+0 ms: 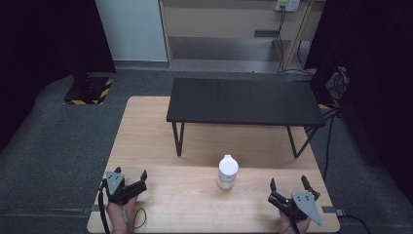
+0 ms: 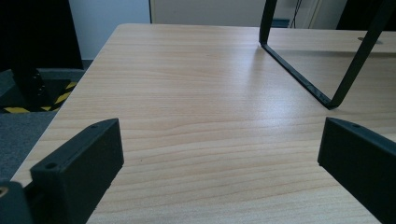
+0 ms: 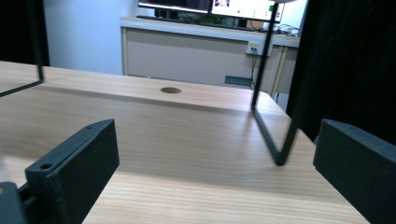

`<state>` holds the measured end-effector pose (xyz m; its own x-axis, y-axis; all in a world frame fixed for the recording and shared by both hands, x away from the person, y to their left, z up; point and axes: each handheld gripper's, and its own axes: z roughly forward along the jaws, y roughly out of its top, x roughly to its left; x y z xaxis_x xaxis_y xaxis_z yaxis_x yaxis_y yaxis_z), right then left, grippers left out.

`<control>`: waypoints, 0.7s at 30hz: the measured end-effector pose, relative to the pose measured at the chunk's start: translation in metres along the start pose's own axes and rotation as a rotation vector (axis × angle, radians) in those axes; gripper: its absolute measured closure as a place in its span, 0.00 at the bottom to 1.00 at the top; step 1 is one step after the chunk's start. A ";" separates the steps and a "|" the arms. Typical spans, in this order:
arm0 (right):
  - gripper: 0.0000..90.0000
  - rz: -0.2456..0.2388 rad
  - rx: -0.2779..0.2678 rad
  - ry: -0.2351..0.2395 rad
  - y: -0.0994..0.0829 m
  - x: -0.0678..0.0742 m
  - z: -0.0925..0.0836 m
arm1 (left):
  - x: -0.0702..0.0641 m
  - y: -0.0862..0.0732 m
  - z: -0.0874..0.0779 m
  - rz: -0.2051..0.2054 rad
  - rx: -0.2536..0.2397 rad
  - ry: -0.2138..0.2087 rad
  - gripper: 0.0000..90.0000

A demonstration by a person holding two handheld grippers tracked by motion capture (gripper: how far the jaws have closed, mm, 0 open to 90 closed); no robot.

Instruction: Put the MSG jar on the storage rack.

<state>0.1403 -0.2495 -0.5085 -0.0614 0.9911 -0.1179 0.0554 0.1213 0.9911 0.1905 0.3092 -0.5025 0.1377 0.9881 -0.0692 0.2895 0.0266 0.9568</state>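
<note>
A white bottle [image 1: 227, 171] with a white cap stands upright on the wooden table [image 1: 160, 146], near the front middle. My left gripper [image 1: 130, 173] rests at the table's front left corner, open, nothing between its jaws. My right gripper [image 1: 288, 181] sits at the front right, also open and empty, a hand's width to the right of the bottle. In the left gripper view the left gripper [image 2: 219, 154] faces bare wood. The right gripper [image 3: 215, 154] in its own view also has wood between its wide-apart jaws.
A low black bench [image 1: 243, 101] on thin metal legs [image 2: 303, 81] stands across the far half of the table. One bench leg [image 3: 271, 135] is just ahead of the right gripper. A cabinet and cables lie beyond the table.
</note>
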 end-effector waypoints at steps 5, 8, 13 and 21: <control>0.01 0.001 0.005 0.017 0.001 0.018 -0.007 | 0.001 0.000 0.000 -0.005 -0.002 -0.002 0.00; 0.01 0.009 -0.001 0.021 0.003 0.030 -0.016 | 0.001 0.000 0.000 -0.007 -0.003 -0.002 0.00; 0.01 0.045 0.006 0.015 0.007 0.048 -0.023 | 0.002 0.000 0.000 -0.012 -0.004 -0.003 0.00; 0.01 0.058 -0.046 0.069 0.009 0.079 -0.030 | 0.003 -0.001 0.000 -0.019 -0.008 -0.006 0.00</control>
<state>0.1064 -0.1719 -0.5072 -0.1277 0.9902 -0.0568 0.0148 0.0592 0.9981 0.1909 0.3122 -0.5035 0.1382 0.9864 -0.0895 0.2846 0.0470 0.9575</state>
